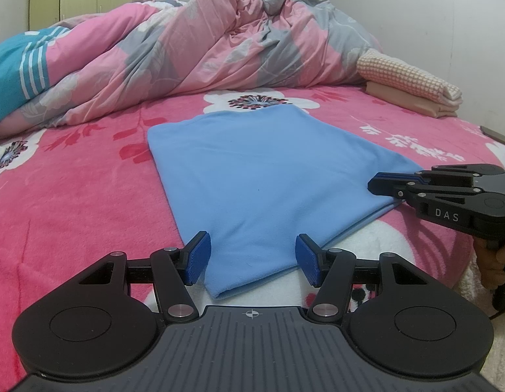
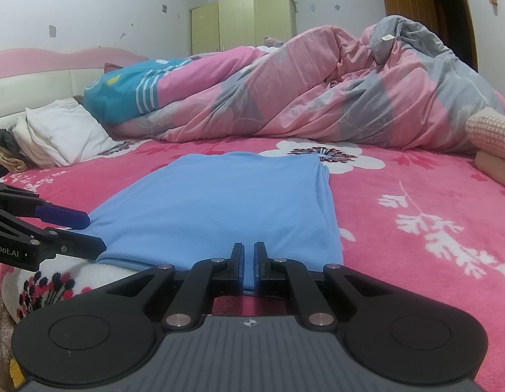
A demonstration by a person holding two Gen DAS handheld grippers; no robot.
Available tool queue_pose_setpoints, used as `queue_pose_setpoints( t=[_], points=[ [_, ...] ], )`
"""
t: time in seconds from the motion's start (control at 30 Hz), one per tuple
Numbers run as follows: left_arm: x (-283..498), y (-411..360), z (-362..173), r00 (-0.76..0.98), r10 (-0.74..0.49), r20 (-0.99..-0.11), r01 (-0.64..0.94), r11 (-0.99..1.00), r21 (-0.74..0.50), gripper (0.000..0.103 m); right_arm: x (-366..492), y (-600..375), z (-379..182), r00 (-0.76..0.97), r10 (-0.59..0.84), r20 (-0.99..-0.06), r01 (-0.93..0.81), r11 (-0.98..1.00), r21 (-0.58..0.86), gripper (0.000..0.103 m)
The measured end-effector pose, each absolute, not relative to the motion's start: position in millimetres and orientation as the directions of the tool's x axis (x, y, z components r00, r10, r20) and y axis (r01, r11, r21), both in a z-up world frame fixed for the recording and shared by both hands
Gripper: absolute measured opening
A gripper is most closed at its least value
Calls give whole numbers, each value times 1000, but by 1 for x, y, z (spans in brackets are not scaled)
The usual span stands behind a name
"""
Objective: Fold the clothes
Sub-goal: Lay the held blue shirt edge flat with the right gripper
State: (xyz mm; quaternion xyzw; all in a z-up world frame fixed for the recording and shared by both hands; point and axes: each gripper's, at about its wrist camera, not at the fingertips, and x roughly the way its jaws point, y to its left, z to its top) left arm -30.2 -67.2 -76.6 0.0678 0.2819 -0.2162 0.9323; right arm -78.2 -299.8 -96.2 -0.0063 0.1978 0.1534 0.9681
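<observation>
Your pink floral bedspread (image 1: 89,202) carries everything here: the crumpled duvet (image 1: 219,52) lies behind the blue garment (image 1: 262,176), which rests folded flat at the bedspread's near edge. Your left gripper (image 1: 252,258) stands open, its pads either side of the garment's near corner. Your right gripper (image 2: 249,268) is pinched closed on the garment's near hem

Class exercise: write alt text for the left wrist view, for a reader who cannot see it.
A folded light-blue fleece garment lies flat on a pink floral bedspread, its near corner between the left gripper's open blue-padded fingers. The shut right gripper meets its right edge; a rumpled pink-and-grey duvet lies behind.
</observation>
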Motion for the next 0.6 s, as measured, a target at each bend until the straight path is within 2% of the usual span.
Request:
queue_pose_setpoints(
  t=[0.6],
  points=[
    [-29,-67,-77,748,-363,-556,440,898,5,58,-79,-301,-97,876,296,-381,-302,952,45,5]
  ],
)
